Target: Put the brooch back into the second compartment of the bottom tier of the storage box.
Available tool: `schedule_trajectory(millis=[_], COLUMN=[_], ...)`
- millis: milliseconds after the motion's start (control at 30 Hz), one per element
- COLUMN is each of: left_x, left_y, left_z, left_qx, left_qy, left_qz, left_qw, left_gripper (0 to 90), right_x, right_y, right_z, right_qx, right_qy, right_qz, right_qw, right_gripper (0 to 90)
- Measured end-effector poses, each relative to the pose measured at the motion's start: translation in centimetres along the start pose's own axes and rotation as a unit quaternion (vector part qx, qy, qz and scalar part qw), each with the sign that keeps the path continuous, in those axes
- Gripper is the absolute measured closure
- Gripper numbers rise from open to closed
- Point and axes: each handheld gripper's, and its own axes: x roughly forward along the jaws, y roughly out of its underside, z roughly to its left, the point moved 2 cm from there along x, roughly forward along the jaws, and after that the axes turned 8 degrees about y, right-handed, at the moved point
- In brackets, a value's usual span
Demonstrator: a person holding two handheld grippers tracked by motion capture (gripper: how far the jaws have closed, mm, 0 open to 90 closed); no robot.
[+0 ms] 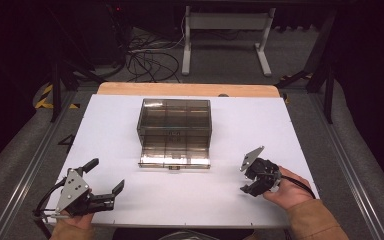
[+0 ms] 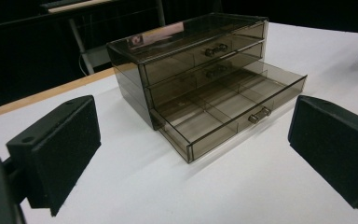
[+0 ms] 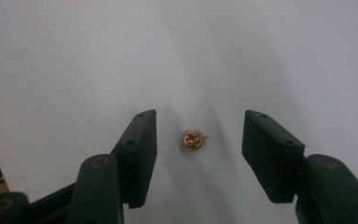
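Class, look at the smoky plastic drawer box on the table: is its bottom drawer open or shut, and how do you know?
Open. The bottom drawer juts out past the two shut drawers above, exposing its empty divided compartments; the drawer box shows the same from above.

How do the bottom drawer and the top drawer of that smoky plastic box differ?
The bottom drawer is pulled out, so its dividers show from above; the top drawer is pushed in flush with the box front. The bottom drawer's handle juts well forward of the top drawer's handle. Both are smoky, see-through plastic and look empty.
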Motion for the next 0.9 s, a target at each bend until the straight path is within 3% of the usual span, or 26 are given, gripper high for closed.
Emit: schedule_trajectory(millis=[467,900], left_x=[0.01,0.02], left_y=[0.0,0.0], left_z=[-0.02,-0.02], left_qx=[0.0,0.0], left_qy=[0.0,0.0], left_qz=[0.0,0.0], left_qw=[1.0,1.0], left_gripper=[3.2,3.2], right_x=[0.6,0.78], right_y=[0.08,-0.13], right_z=[0.17,0.24], right_qx=[-0.008,-0.01], right_qy=[-0.016,-0.011], right_qz=[0.042,0.048], right_qw=[0.9989,0.9987], right_gripper=[58.9,68.6])
